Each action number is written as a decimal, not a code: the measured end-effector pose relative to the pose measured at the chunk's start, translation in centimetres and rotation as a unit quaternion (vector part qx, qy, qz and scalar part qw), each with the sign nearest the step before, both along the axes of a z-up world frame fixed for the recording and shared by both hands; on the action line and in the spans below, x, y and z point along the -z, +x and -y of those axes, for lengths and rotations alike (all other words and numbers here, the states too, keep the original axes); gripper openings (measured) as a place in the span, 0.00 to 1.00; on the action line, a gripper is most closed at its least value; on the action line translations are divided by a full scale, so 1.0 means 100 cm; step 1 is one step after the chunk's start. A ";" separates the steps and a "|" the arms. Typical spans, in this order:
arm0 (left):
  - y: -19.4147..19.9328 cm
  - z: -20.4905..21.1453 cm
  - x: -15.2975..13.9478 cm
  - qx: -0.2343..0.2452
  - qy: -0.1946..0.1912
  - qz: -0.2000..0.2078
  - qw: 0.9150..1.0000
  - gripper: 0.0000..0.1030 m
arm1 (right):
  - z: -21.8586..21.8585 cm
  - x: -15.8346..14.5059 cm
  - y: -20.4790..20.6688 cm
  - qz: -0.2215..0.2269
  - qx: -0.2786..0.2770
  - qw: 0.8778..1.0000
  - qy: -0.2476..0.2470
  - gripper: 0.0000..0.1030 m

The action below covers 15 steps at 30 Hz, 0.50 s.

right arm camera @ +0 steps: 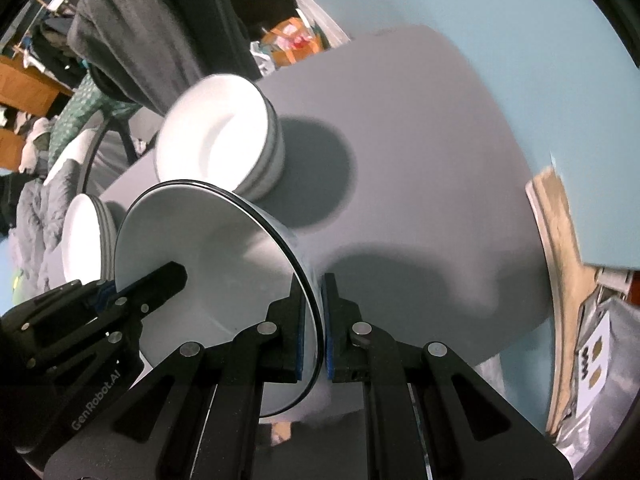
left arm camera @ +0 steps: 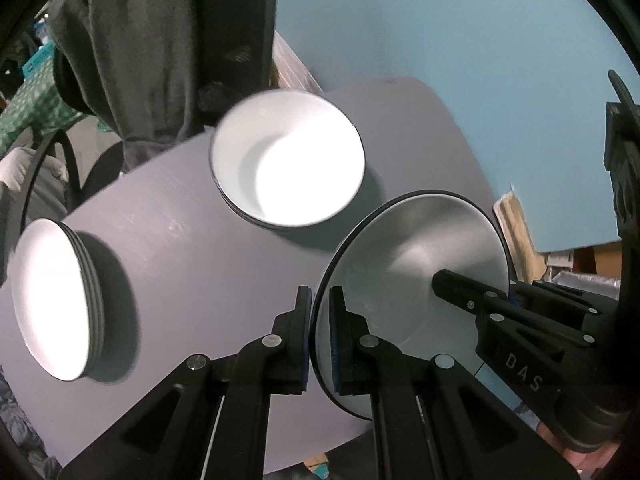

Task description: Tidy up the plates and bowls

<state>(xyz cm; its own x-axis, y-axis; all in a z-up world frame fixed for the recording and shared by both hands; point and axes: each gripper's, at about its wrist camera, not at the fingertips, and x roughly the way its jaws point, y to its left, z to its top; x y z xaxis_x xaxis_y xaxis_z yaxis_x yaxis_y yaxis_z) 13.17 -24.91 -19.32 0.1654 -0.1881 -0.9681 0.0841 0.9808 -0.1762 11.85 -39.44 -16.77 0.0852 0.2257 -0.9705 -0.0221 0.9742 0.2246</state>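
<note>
White bowl (left arm camera: 416, 280) with a dark rim is held off the grey table (left arm camera: 192, 248) by both grippers at once, tilted, one on each side of its rim. Step in hand looks like carrying a single bowl to one of the stacks; not yet set down. Left gripper (left arm camera: 320, 336) is closed tight on the near rim, pads squeezing the thin wall, nothing else between them. Right gripper (right arm camera: 318, 320) is likewise clamped on the opposite rim, one finger inside the bowl and one outside. Two stacks of white bowls stand on the table: one stack (left arm camera: 288, 160) toward the far side, another stack (left arm camera: 56, 300) near the table's left edge, well apart from each other. Held bowl hangs above the nearer right part of the table, clear of both stacks. Next move probably calls for levelling the bowl, centring it over a stack, lowering straight, then releasing both grips together. Which stack is meant can't be told. Pale blue wall (left arm camera: 460, 32) behind
</note>
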 end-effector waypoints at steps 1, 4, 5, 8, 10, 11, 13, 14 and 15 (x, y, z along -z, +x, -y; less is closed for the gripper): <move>0.002 -0.002 -0.003 -0.002 0.001 0.003 1.000 0.07 | -0.005 0.003 0.001 0.003 -0.003 1.000 0.000 0.08; 0.011 -0.010 -0.011 -0.013 0.001 0.013 1.000 0.07 | -0.013 -0.003 0.009 0.013 -0.015 1.000 0.000 0.08; 0.015 -0.014 -0.013 -0.017 0.002 0.016 1.000 0.07 | -0.016 -0.003 0.011 0.016 -0.019 1.000 0.001 0.08; 0.023 -0.021 -0.015 -0.028 0.005 0.024 0.999 0.07 | -0.026 -0.007 0.023 0.023 -0.032 0.999 0.001 0.08; 0.031 -0.025 -0.018 -0.033 0.011 0.031 0.999 0.07 | -0.033 -0.008 0.032 0.026 -0.041 0.999 0.002 0.08; 0.035 -0.027 -0.019 -0.035 0.014 0.033 0.999 0.07 | -0.037 -0.006 0.035 0.028 -0.045 0.999 0.002 0.08; 0.043 -0.031 -0.021 -0.041 0.018 0.038 0.998 0.07 | -0.042 -0.007 0.044 0.030 -0.052 0.998 0.003 0.08; 0.046 -0.033 -0.021 -0.044 0.019 0.039 0.998 0.07 | -0.045 -0.007 0.049 0.030 -0.056 0.998 0.003 0.08; 0.050 -0.035 -0.021 -0.048 0.020 0.039 0.998 0.07 | -0.049 -0.006 0.055 0.031 -0.060 0.998 0.002 0.08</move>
